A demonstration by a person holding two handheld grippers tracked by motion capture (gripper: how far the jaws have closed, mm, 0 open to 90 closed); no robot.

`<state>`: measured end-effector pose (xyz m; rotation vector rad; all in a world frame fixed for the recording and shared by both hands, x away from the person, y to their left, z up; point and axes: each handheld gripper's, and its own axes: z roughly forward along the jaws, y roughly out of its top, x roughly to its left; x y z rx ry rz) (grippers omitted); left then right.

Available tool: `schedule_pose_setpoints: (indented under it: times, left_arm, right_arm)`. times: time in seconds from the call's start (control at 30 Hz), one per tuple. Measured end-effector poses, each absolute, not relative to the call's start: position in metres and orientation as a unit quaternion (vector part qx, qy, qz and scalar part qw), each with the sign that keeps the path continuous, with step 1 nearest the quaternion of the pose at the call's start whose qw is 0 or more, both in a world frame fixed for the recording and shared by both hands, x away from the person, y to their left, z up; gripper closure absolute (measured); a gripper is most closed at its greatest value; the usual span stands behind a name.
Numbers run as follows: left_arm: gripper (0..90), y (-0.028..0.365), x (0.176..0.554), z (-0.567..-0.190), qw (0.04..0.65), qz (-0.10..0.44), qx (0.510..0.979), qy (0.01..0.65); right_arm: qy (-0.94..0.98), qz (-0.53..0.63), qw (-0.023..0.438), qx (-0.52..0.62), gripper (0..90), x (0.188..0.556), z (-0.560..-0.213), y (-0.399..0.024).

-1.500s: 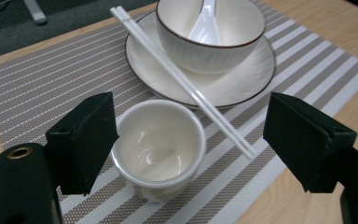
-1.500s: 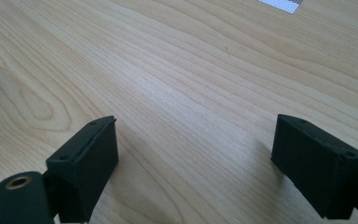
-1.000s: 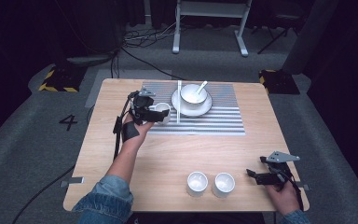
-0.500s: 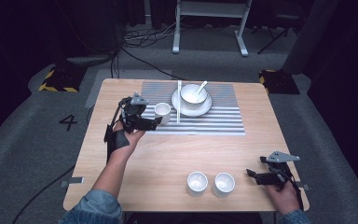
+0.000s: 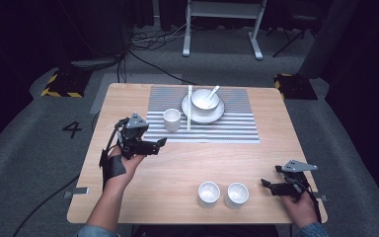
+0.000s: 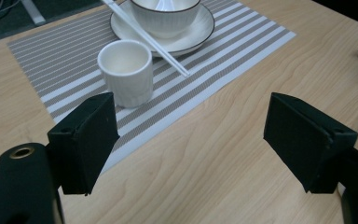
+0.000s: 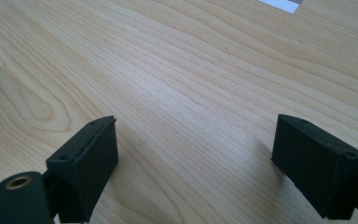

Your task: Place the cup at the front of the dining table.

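One small white cup point(image 5: 171, 119) stands upright on the near left part of the striped mat point(image 5: 237, 129), and it is the thing nearest the left claw point(image 5: 161, 143), which hangs just off the mat's near left corner with its jaws spread wide and nothing between them. In the left gripper view the cup point(image 6: 124, 71) sits just beyond the left jaw, apart from it, with a pair of chopsticks point(image 6: 145, 37) lying close on its right and a plate point(image 6: 195, 33) carrying a bowl point(image 6: 165, 14) farther back. It looks like glazed ceramic: stiff, light for its kind, smooth enough to slide between hard jaws, and likely to chip or crack if knocked over or squeezed off-centre. The best hold would probably be across the straight side wall, about midway up, one jaw on each side, closing gently and squarely; pinching the rim seems riskier, since the lip is thin and the cup could tip. Approaching from the near left would keep clear of the chopsticks. Two more cups point(image 5: 208, 193) point(image 5: 237, 194) stand side by side near the front edge of the counter point(image 5: 187, 163), to the right of centre. The right claw point(image 5: 266, 186) rests low at the near right, also wide and empty, with bare wood ahead of its jaws in the right gripper view.
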<state>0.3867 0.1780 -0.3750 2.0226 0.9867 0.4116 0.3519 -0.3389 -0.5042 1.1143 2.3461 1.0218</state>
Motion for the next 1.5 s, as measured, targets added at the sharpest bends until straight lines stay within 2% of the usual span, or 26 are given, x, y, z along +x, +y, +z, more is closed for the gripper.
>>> schedule_pose_setpoints:
  times: [0.2,0.37,0.77,1.5]
  left_arm:
    - [16.0,0.193,0.355,-0.386,0.421,0.181,0.796,0.395]
    - [15.2,0.201,0.343,-0.401,0.409,0.203,0.797,0.397]
    - [14.9,0.212,0.324,-0.427,0.392,0.202,0.800,0.408]
    - [15.0,0.214,0.306,-0.476,0.348,0.152,0.819,0.430]
  right_arm:
    - [0.828,0.361,0.174,0.393,14.4,0.352,-0.504,-0.339]
    - [0.828,0.361,0.174,0.393,14.4,0.352,-0.504,-0.339]
    - [0.828,0.360,0.174,0.393,14.4,0.352,-0.504,-0.339]
    - [0.827,0.361,0.174,0.394,14.4,0.352,-0.504,-0.339]
